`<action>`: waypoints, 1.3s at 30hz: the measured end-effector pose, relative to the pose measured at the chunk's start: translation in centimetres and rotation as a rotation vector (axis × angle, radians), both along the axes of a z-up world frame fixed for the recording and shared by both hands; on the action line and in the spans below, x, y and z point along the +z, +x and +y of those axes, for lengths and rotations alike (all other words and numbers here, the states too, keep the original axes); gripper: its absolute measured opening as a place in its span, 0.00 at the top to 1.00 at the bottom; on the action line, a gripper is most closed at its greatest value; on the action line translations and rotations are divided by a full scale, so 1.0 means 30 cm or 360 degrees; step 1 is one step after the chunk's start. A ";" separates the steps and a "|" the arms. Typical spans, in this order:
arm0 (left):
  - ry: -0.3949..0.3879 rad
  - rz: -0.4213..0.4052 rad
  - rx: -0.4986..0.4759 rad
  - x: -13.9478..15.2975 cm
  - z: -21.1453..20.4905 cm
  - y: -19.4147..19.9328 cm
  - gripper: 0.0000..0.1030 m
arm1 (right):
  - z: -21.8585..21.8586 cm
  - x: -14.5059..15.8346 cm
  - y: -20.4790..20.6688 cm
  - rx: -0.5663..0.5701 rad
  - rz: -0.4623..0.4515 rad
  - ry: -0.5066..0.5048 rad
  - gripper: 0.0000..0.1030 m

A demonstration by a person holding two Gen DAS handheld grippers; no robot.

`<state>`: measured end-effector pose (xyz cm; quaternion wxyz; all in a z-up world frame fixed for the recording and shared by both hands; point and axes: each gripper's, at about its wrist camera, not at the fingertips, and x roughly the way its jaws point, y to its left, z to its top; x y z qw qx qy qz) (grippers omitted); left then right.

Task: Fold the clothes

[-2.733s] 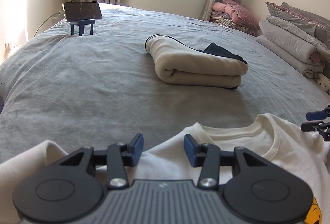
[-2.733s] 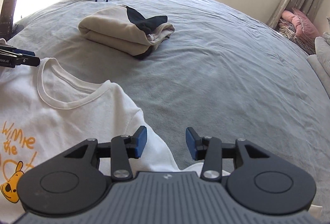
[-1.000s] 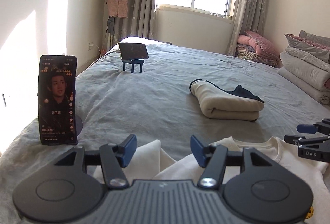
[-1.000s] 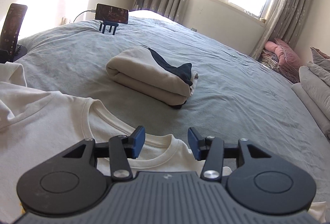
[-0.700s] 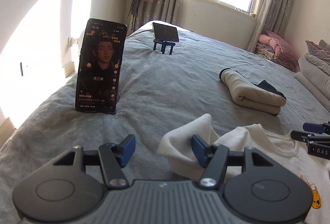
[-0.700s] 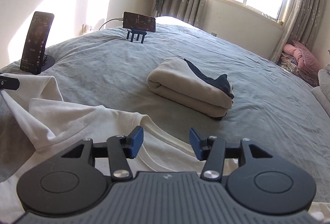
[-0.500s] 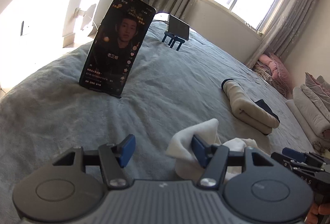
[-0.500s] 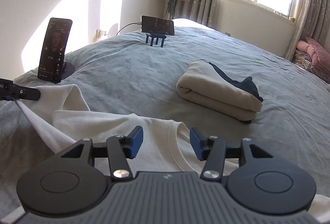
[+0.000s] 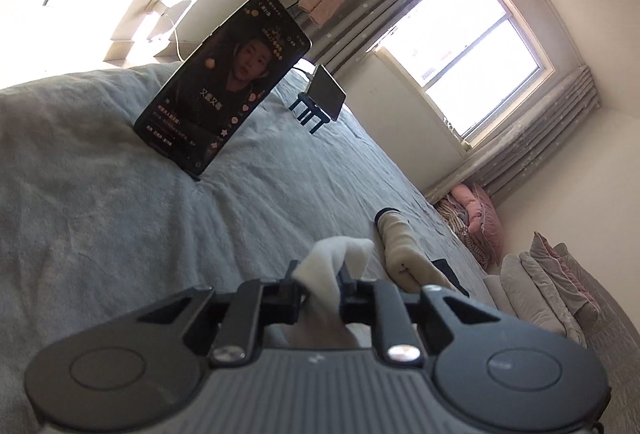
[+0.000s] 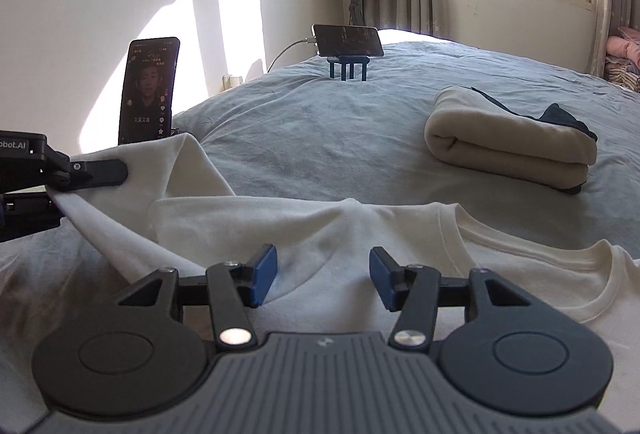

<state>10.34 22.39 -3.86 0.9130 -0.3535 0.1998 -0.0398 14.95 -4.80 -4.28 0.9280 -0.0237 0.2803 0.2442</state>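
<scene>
Faintly, "obot.AI" shows on the left gripper (image 10: 94, 170).

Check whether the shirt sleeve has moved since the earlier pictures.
Yes. The sleeve, pinched in the just-closed left gripper, has been lifted and pulled outward toward the standing phone.

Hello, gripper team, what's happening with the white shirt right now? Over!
Left gripper jaws just closed on white cotton T-shirt sleeve. Right gripper jaws open over the shirt, gripping nothing. Folded beige garment lies clear beyond.
</scene>
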 end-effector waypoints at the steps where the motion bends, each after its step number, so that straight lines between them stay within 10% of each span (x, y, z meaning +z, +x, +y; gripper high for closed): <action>1: 0.0055 -0.0026 0.0027 0.014 -0.013 -0.025 0.85 | -0.005 -0.003 0.002 -0.0001 0.0006 0.0012 0.47; 11: 0.0454 0.0085 0.0013 0.031 -0.077 -0.182 0.79 | -0.026 -0.020 0.005 -0.0012 0.0021 0.0048 0.46; 17: 0.0495 0.0106 -0.0053 0.071 -0.012 -0.153 0.49 | -0.030 -0.031 0.006 -0.0008 0.0024 0.0065 0.46; 31: 0.0160 0.0367 -0.0363 0.031 0.020 0.135 0.43 | -0.059 -0.038 0.009 -0.0004 0.0041 0.0161 0.45; 39: 0.0231 0.0493 -0.0328 -0.035 -0.056 0.108 0.93 | -0.073 -0.037 0.003 0.0011 0.0044 0.0197 0.45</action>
